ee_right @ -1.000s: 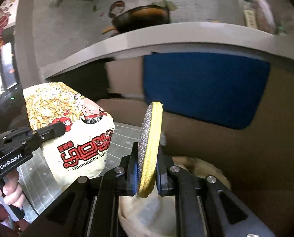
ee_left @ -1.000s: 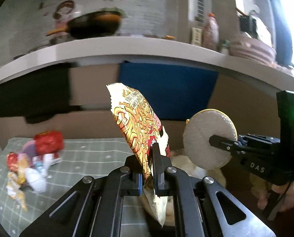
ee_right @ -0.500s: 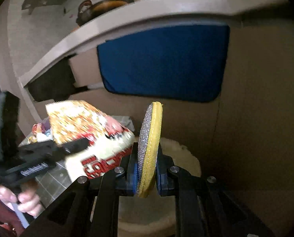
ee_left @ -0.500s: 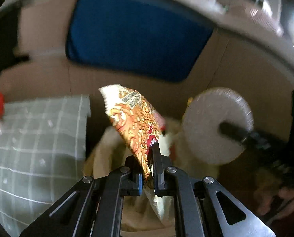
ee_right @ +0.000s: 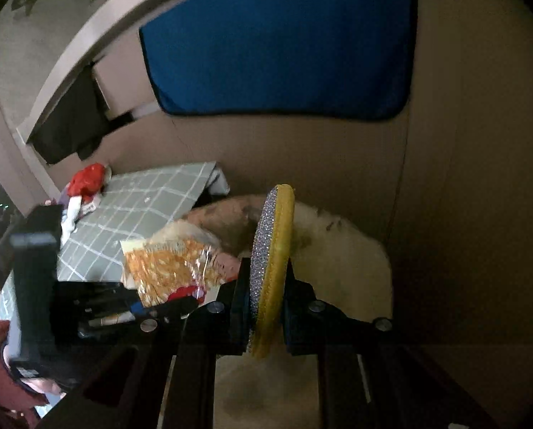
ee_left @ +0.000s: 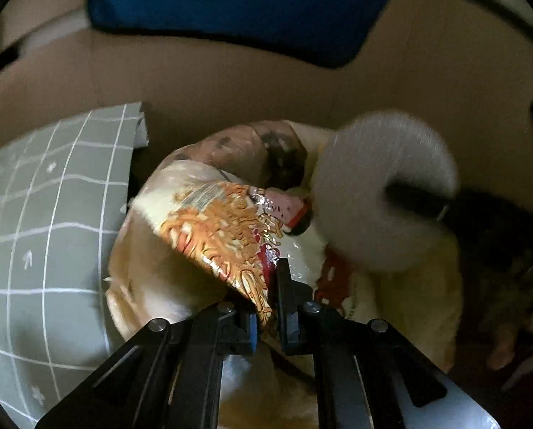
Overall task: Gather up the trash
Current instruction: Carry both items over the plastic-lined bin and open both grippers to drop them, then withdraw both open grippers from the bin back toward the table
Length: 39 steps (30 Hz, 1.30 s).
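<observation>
- Since a second ago, both grippers have dropped from shelf height to just over the bag, the pale-lined bin mouth beside the checked mat.
- The left gripper pinches the wrapper, its jaws just starting to part; the wrapper hangs over the bag's near rim.
- The right gripper clamps the sponge above the bag's middle.
- Best to release only once each item is well inside the rim, since a light wrapper could catch on it.

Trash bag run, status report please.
Left tongs opening, noodle wrapper between them. Right tongs shut on scouring pad. Both over open bag. Nothing blocking.
</observation>
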Each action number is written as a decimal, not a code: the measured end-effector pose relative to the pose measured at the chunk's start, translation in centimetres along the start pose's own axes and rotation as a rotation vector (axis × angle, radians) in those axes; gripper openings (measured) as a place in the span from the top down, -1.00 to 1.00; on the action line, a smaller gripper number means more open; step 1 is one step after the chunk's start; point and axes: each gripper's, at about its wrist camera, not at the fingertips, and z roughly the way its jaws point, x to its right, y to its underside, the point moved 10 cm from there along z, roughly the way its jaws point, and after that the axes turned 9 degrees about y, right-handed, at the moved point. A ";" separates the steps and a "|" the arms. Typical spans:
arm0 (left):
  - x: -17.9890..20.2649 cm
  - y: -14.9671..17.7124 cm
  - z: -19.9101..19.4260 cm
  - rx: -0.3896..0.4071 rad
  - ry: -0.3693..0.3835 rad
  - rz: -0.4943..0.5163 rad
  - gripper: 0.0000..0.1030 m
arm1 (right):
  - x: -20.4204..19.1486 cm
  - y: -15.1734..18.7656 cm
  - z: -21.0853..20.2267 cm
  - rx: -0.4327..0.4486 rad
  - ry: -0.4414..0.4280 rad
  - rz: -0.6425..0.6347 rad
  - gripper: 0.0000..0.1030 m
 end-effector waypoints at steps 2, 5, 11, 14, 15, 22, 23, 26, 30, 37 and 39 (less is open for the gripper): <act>-1.0 -0.3 -0.9 0.018 0.017 -0.029 0.74 | -0.8 1.0 1.3 -0.041 -0.010 -0.019 0.74; -1.3 0.0 -1.8 0.037 0.015 -0.033 0.58 | -1.8 2.3 2.9 -0.093 -0.014 -0.037 0.74; -0.7 0.0 -3.9 0.087 0.004 -0.004 0.41 | -2.6 4.2 4.4 -0.154 0.040 -0.122 0.74; -1.3 -0.4 -5.6 0.114 -0.028 0.005 0.39 | -2.3 5.1 4.7 -0.186 0.064 -0.141 0.74; -1.8 -0.9 -6.3 0.120 -0.039 0.004 0.39 | -2.2 5.2 4.8 -0.193 0.069 -0.144 0.74; -4.6 -1.0 -9.5 0.200 -0.136 -0.043 0.39 | -2.4 5.6 3.9 -0.169 0.082 -0.139 0.71; -4.9 -0.9 -9.9 0.208 -0.146 -0.050 0.39 | -2.4 5.5 3.7 -0.154 0.085 -0.129 0.69; -6.2 -0.3 -11.8 0.235 -0.167 -0.084 0.39 | -2.3 4.9 2.2 -0.102 0.084 -0.086 0.40; -7.6 0.2 -14.6 0.294 -0.187 -0.131 0.39 | -2.3 4.0 -0.3 -0.038 0.081 -0.063 0.29; -8.2 1.2 -21.5 0.427 -0.313 -0.085 0.39 | -4.9 0.8 -7.4 0.160 0.092 -0.109 0.29; -8.6 1.5 -23.8 0.464 -0.335 -0.088 0.39 | -6.2 -0.2 -8.9 0.206 0.081 -0.120 0.29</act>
